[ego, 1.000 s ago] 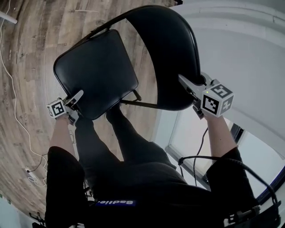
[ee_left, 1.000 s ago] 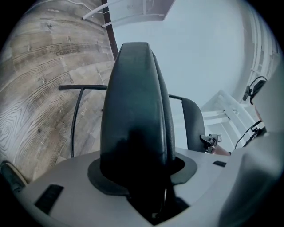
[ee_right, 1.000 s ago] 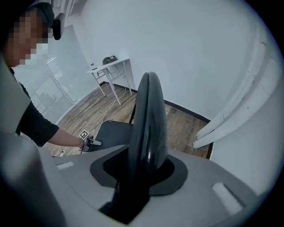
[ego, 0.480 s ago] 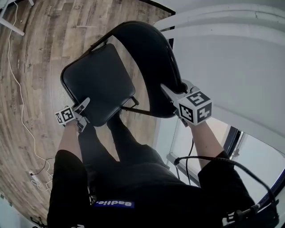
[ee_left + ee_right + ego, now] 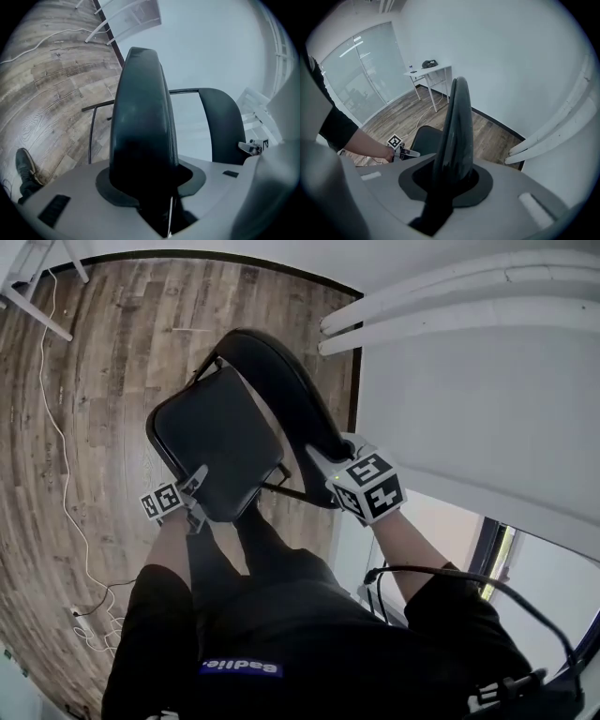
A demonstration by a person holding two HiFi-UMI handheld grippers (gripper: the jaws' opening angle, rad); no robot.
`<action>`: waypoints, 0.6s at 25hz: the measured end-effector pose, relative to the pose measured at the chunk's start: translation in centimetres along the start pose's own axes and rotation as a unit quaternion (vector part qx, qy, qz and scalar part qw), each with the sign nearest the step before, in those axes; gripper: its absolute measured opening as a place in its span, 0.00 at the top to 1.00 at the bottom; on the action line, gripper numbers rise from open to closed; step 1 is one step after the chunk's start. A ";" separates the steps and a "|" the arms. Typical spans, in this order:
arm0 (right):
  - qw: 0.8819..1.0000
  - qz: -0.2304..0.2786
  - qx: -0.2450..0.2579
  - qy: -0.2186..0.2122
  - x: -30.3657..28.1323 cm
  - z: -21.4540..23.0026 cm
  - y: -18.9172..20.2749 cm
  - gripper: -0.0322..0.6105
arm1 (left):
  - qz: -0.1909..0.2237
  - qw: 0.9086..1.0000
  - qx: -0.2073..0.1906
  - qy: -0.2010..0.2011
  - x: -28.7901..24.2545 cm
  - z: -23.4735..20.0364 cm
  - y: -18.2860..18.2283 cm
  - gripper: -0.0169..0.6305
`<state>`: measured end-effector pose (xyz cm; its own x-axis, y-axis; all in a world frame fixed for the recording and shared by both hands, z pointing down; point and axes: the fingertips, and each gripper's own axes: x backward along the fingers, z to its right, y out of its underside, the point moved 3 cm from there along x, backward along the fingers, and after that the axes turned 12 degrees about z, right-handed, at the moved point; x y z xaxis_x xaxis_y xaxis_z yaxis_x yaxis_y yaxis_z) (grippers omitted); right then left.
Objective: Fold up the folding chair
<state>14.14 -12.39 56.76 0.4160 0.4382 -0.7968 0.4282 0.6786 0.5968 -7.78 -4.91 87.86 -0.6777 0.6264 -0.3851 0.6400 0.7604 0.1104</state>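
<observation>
The black folding chair stands on the wood floor in front of me. In the head view my left gripper (image 5: 194,486) is shut on the front edge of the seat (image 5: 214,432), and its jaws have just been closing on it. The seat shows edge-on between that gripper's (image 5: 146,176) jaws, tipped up. My right gripper (image 5: 323,463) is shut on the rim of the curved backrest (image 5: 281,390), and its jaws too have just been closing. In the right gripper view the backrest (image 5: 455,122) rises from between the right gripper's (image 5: 449,174) jaws, with the seat (image 5: 423,139) and left gripper (image 5: 407,153) beyond.
A white wall (image 5: 469,390) with slanted white boards (image 5: 450,298) runs close on the right. A white cable (image 5: 58,437) trails over the floor at left, near white table legs (image 5: 37,282). My legs (image 5: 272,540) stand right behind the chair. A small white table (image 5: 431,70) stands further off.
Both grippers have come up and drawn nearer to each other with the chair. The seat has tipped up closer to the backrest, and more floor shows around the chair.
</observation>
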 end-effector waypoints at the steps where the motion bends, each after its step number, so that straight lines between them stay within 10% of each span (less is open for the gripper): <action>1: 1.000 -0.002 0.004 0.001 0.3 -0.1 -0.1 0.86 | 0.003 1.000 0.001 -0.001 0.0 0.7 0.2 0.70; 15: 0.999 -0.006 0.025 0.018 3.2 0.0 -2.1 0.86 | 0.015 1.000 -0.001 -0.016 -2.8 9.6 1.0 0.75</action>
<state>14.50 -12.43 52.97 0.3816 0.4520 -0.8063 0.4736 0.6535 0.5905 -1.76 -7.59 80.27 -0.6458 0.6440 -0.4101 0.6599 0.7410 0.1244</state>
